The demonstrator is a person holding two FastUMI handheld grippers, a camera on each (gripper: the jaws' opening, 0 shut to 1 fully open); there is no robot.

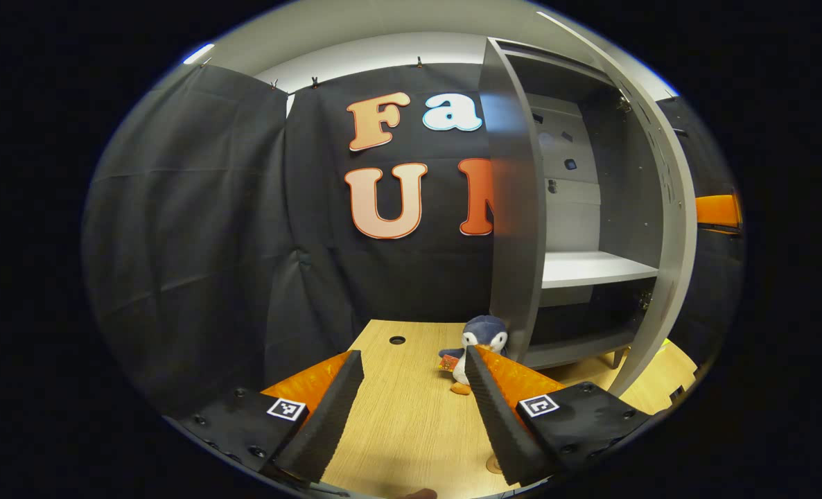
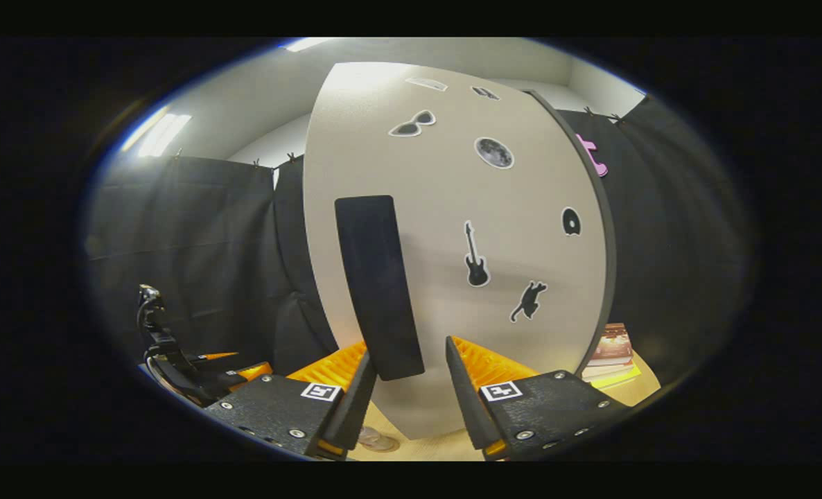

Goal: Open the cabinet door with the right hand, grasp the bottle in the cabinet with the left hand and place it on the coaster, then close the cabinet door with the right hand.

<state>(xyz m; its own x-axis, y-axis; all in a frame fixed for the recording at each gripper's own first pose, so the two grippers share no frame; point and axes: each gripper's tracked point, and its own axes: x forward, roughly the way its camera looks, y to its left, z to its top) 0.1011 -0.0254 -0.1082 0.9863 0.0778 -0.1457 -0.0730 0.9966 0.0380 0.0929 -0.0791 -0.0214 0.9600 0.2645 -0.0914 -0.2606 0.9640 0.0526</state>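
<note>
The grey cabinet stands open on the wooden table. Its door is swung out edge-on to me and looks blurred. The visible part of the white shelf inside is bare. My left gripper is open above the table, left of the cabinet, holding nothing. In the right gripper view the door's outer face carries stickers and a black handle. My right gripper is open, with the handle's lower end between its fingers. A small round disc, perhaps the coaster, lies on the table below.
A penguin plush sits on the table by the door's foot. A cable hole is in the tabletop behind it. Stacked books lie right of the door. Black cloth walls close the booth on the left and back.
</note>
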